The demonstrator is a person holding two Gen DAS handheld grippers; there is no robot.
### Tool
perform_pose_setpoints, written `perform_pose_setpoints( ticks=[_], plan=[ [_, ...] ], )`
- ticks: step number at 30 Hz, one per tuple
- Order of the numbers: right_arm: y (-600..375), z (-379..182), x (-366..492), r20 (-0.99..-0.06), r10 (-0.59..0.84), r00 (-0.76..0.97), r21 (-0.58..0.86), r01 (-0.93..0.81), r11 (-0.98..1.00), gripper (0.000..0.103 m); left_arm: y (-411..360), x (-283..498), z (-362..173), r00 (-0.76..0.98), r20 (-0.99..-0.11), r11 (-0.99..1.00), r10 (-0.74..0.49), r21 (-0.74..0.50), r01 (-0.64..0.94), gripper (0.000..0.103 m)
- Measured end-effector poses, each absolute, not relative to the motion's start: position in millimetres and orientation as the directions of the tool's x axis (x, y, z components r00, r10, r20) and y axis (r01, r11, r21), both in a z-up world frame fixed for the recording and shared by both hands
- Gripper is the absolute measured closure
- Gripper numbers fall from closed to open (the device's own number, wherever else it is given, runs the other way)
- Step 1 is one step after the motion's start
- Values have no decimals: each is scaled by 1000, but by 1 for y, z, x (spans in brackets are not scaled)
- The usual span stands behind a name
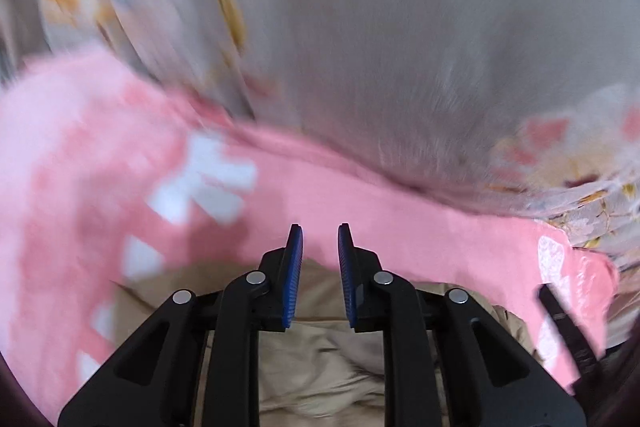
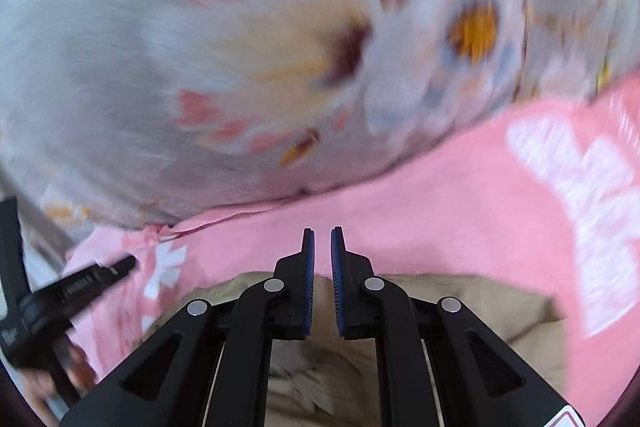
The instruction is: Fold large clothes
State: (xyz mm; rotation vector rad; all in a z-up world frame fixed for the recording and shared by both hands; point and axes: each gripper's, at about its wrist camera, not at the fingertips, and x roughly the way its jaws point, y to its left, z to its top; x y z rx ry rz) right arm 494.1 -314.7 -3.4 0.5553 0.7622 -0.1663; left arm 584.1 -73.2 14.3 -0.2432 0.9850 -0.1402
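Note:
A pink garment (image 1: 420, 227) with white printed shapes lies spread over a floral sheet; the right wrist view shows it too (image 2: 440, 219). A crumpled beige garment (image 1: 320, 363) sits at its near edge, directly below both grippers (image 2: 480, 307). My left gripper (image 1: 320, 227) hangs above the pink cloth, open a little, with nothing between its blue pads. My right gripper (image 2: 322, 229) shows only a narrow gap, also with nothing in it. Each view catches the other gripper at its side: the right one (image 1: 560, 315) and the left one (image 2: 80, 287). Both views are blurred.
A grey bedsheet with pink and orange flowers (image 1: 400, 47) fills the far half of both views (image 2: 160, 67) and bulges up behind the pink garment. A hand shows at the lower left of the right wrist view (image 2: 36, 383).

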Motion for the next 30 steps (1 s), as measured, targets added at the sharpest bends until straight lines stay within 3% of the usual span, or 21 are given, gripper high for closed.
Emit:
perform_pose_setpoints(
  ticks=[4, 6, 9, 19, 30],
  plan=[
    [-304, -36, 491, -748, 140, 648, 407, 283, 868, 93, -80, 585, -30, 400, -860, 940, -318, -339, 18, 87],
    [-295, -38, 477, -759, 108, 642, 314, 217, 924, 93, -83, 569, -38, 397, -869, 954, -295, -290, 75, 87],
    [-291, -48, 462, -774, 58, 631, 213, 173, 962, 102, -85, 551, -49, 401, -882, 967, -248, -204, 151, 87],
    [-267, -82, 454, -754, -123, 645, -43, 139, 989, 103, -108, 515, -78, 559, -819, 964, -128, 31, 266, 88],
    [-268, -89, 458, -747, -134, 651, -43, 154, 987, 103, -121, 505, -87, 639, -765, 964, -74, 109, 242, 89]
  ],
)
